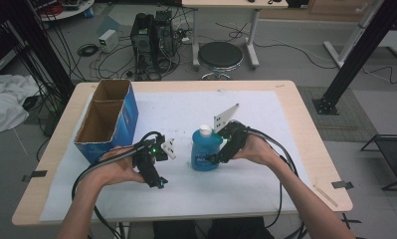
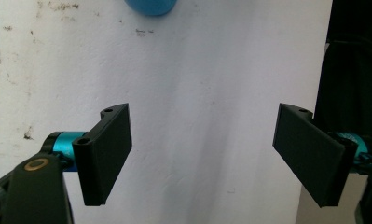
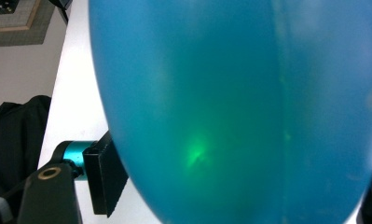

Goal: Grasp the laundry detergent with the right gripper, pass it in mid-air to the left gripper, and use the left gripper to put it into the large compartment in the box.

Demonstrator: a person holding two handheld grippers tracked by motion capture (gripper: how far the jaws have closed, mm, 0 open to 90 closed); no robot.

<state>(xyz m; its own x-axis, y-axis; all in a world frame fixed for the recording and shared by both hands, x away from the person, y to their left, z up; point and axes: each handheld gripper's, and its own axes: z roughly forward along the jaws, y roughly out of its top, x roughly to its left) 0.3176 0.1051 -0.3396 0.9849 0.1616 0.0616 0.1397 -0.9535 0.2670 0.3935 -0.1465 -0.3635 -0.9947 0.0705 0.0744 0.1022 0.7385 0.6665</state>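
The right hand-held gripper (image 1: 217, 158) straddles an upright blue bottle (image 1: 205, 149) mid-table (image 1: 285, 169), its jaws against the bottle's sides and seemingly gripping it. The left hand-held gripper (image 2: 202, 154) hovers wide open and empty beside the bottle, near a blue cardboard box (image 1: 109, 119). The risk, as I judge it: the rounded, smooth plastic (likely liquid-filled) could slip or tip if lifted before the pads grip firmly.
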